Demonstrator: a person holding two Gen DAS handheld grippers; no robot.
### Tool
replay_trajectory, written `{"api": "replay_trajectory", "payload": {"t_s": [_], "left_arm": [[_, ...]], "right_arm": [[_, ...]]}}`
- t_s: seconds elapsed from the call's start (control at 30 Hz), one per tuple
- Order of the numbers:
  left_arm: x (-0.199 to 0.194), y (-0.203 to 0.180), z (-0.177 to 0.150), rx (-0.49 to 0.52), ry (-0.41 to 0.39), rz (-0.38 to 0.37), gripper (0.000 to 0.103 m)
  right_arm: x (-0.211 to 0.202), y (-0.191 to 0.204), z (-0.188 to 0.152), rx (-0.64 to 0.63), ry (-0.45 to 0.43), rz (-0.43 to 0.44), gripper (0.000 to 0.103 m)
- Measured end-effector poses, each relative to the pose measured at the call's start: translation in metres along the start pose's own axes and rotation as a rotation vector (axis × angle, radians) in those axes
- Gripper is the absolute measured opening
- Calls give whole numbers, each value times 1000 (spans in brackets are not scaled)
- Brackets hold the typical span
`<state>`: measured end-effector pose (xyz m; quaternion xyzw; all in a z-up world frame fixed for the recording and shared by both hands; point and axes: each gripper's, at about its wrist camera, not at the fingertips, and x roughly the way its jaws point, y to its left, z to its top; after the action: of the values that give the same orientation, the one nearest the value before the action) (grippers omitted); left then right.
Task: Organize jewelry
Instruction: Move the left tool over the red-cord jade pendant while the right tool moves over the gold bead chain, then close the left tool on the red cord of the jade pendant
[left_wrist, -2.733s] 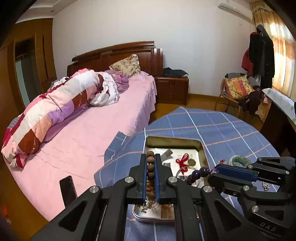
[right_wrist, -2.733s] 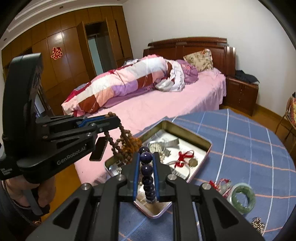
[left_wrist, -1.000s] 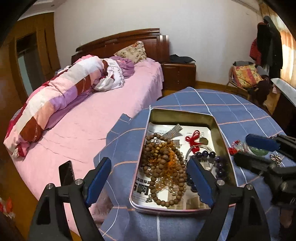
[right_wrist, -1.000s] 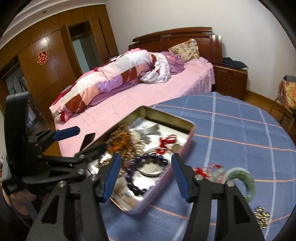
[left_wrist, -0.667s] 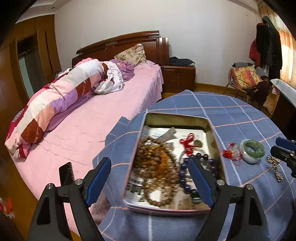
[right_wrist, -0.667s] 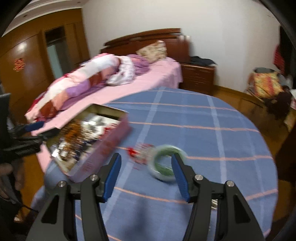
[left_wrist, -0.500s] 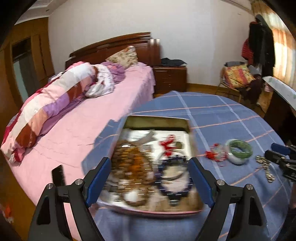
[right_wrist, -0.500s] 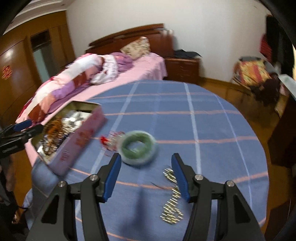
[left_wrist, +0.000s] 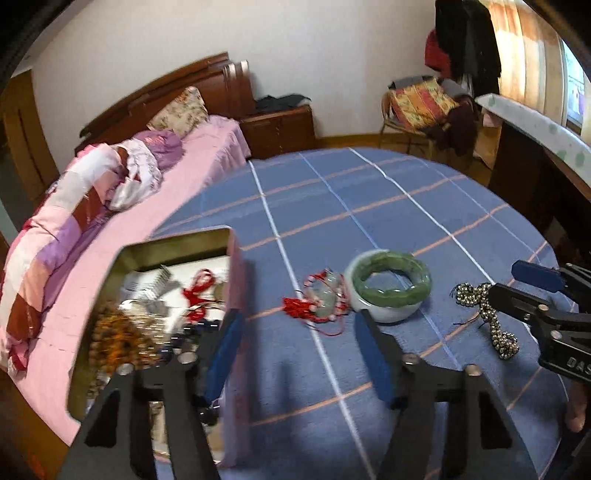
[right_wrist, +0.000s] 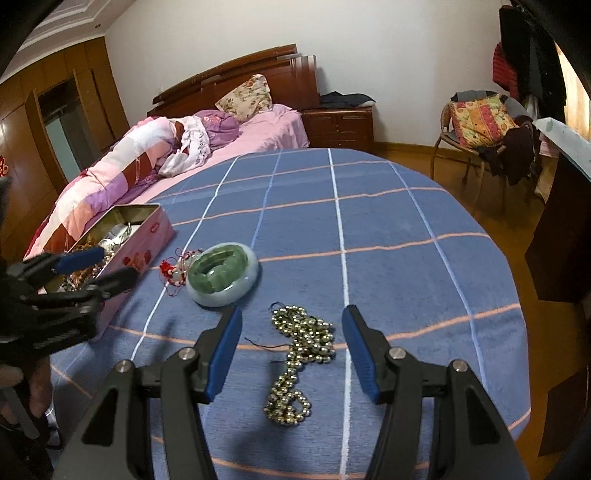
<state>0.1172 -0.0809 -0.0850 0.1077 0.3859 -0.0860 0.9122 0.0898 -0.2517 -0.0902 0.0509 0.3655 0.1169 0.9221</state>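
Note:
An open pink tin (left_wrist: 177, 240) holding bead strings, a watch and red-corded pieces sits at the left of the blue checked table (right_wrist: 369, 221). My left gripper (left_wrist: 297, 325) hovers just right of the tin, jaws closing with nothing pressed between them. A red-corded pendant (left_wrist: 317, 299) lies just ahead of its tips, beside a green bangle (left_wrist: 391, 284) stacked on a pale one. My right gripper (right_wrist: 291, 314) stands open over a heap of gold beads (right_wrist: 295, 350), which lies on the cloth between its fingers. The same gripper (left_wrist: 508, 278) shows at the right of the left wrist view.
A pink bed (right_wrist: 258, 125) runs along the table's left side, close to the tin (right_wrist: 147, 229). A chair with a patterned cushion (right_wrist: 480, 122) and a dark desk (right_wrist: 561, 229) stand to the right. The table's round edge curves near the gold beads (left_wrist: 495, 325).
Both grippers have swung right, away from the tin, after leaving their bead strings in it. The left jaws now stand narrower. The right gripper has come over the gold beads.

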Motion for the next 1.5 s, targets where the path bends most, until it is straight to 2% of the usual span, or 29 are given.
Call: {"api": "replay_trajectory", "payload": {"t_s": [0.43,0.63,0.8,0.87,1.03,1.13,1.17,1.2,1.23,1.37,1.5], "left_arm": [[40,-9,0,-5,84,-5,55],[49,-9,3,4,76,32,50],[50,-17,5,44,70,52,40],[48,-18,4,54,68,59,40],[42,-5,2,-17,52,19,40],[38,-10,2,-2,35,1,39],[38,-14,2,13,35,3,36],[39,-17,3,23,41,-3,27],[40,-20,3,26,48,-9,24],[54,-16,4,-8,107,-31,24],[60,-7,4,-63,108,-70,24]], "right_arm": [[-1,-6,-2,16,-19,-2,64],[4,-6,-4,18,0,-8,64],[4,-10,-4,35,3,-3,64],[3,-11,-4,45,1,0,64],[4,-10,-6,48,8,4,64],[4,-10,-5,48,8,4,64],[4,-10,-5,49,9,4,64],[4,-10,-6,51,10,4,64],[4,-10,-5,51,10,6,64],[4,-8,-6,52,14,6,64],[4,-6,-6,46,16,4,66]]}}
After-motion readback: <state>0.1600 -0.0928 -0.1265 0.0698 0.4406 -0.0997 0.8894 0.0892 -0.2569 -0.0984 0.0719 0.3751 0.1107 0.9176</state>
